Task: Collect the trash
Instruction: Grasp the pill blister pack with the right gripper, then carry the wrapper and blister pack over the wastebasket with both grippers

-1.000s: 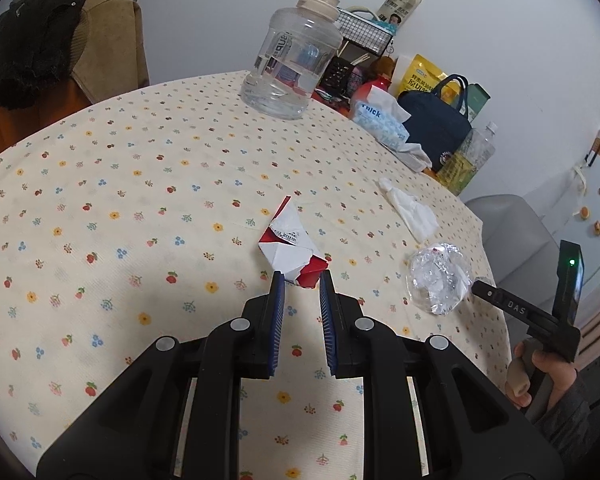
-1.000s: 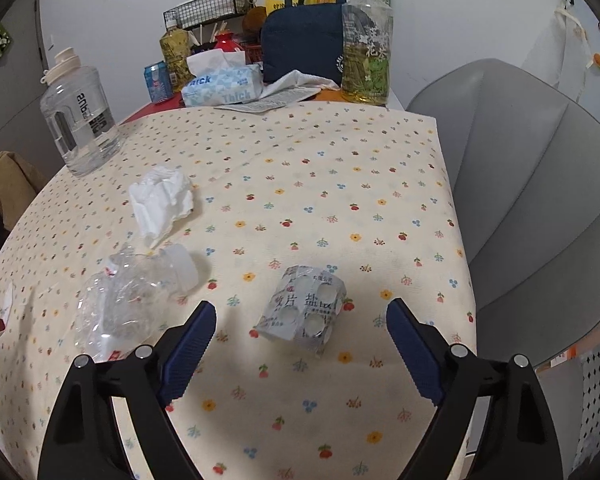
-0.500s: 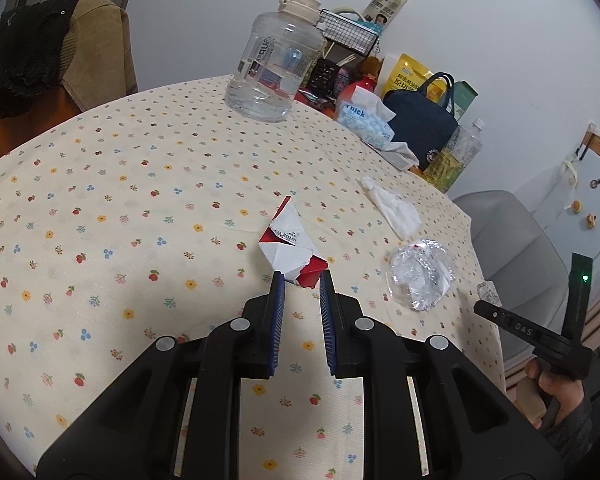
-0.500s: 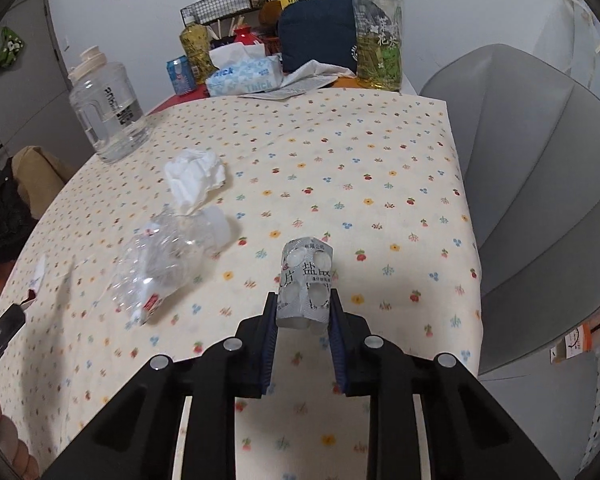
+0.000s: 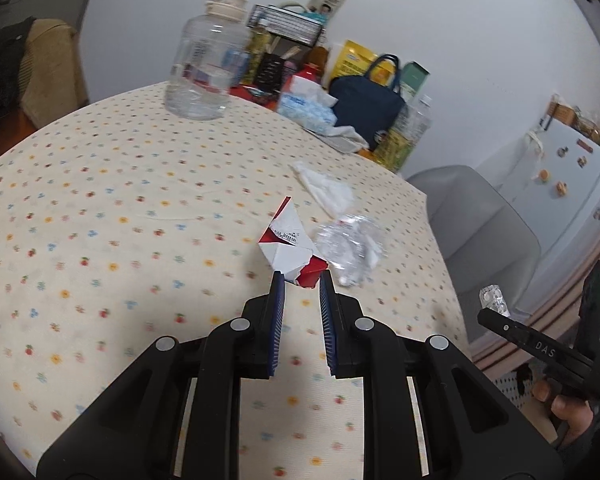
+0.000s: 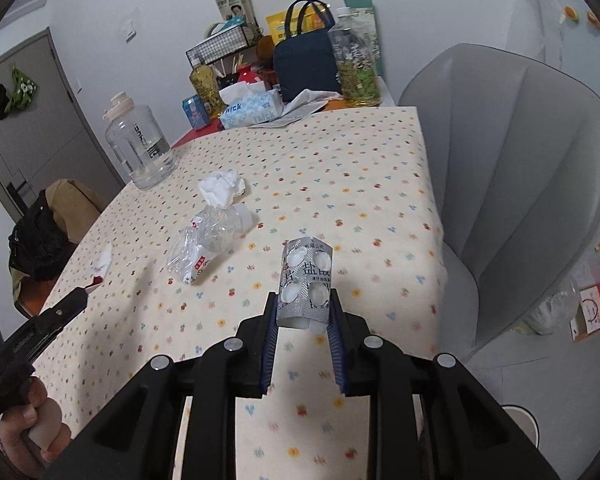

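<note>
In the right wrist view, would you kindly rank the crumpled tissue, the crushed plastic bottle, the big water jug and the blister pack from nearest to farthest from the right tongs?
1. Blister pack: clamped in the right tongs.
2. Crushed plastic bottle: ahead, to the left.
3. Crumpled tissue: just beyond the bottle.
4. Big water jug: far left, near the table's back edge.

Left wrist view looks down along its fingers across the table [image 5: 100, 200] toward the wall clutter. Right wrist view looks from the chair-side edge, also downward. Both share the crushed bottle [image 5: 350, 246], tissue [image 6: 222, 188], water jug [image 6: 140, 144].
</note>
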A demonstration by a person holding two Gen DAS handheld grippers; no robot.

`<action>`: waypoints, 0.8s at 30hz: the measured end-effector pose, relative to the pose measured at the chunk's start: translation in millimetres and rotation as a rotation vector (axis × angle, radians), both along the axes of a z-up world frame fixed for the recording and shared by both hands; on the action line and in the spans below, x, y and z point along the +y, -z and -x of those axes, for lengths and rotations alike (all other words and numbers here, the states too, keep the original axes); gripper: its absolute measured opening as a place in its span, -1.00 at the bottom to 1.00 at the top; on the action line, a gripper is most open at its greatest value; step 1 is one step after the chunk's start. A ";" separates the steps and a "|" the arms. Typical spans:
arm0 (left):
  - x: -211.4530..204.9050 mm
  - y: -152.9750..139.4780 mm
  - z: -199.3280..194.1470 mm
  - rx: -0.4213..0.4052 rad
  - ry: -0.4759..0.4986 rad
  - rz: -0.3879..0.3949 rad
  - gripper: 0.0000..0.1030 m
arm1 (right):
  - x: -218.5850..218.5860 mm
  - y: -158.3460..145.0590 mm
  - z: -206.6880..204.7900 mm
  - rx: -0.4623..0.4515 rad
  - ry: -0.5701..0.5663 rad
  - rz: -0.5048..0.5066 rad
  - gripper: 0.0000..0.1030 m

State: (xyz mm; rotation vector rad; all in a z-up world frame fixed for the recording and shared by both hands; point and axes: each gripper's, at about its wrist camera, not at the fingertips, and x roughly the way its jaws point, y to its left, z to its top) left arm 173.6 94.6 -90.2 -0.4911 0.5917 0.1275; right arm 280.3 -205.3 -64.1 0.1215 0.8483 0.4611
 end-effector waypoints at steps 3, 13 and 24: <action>-20.7 -3.2 -5.7 -0.004 0.050 -0.011 -0.66 | -22.5 -2.3 10.6 -0.002 0.037 -0.027 -0.55; -106.4 -9.2 -29.6 0.001 0.241 -0.051 -0.65 | -103.1 2.5 39.4 -0.008 0.165 -0.038 -0.55; -183.3 -6.7 -46.5 0.024 0.408 -0.085 -0.66 | -186.6 35.8 63.0 0.055 0.323 0.005 -0.52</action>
